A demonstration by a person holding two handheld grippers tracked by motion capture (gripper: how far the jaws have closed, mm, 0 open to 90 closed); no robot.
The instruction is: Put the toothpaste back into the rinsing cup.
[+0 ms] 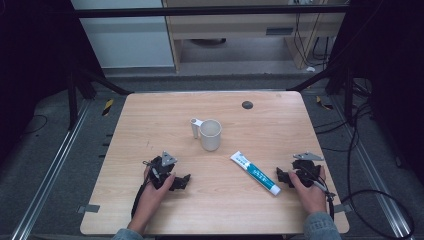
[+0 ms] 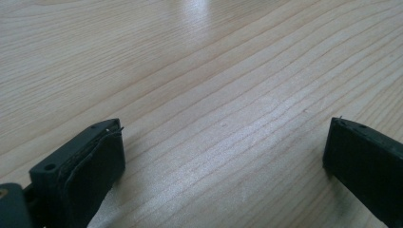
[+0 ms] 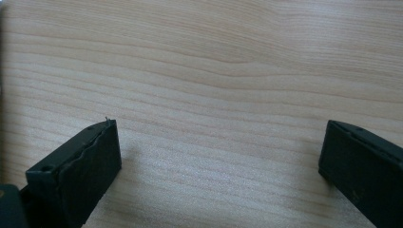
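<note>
A wooden desk [image 1: 150,210] seen from above. A white toothpaste tube [image 1: 255,173] with blue print lies flat in the lower right of the frame, its cap end just beside the right gripper [image 1: 283,176]. A white mug [image 1: 210,134] stands upright at center, well apart from the tube. The left gripper [image 1: 184,181] rests lower left. Both grippers (2 in all) have jaws spread wide, holding nothing, with bare wood between them. The tube looks light, soft and likely squashy; a gentle hold across its middle seems safest.
</note>
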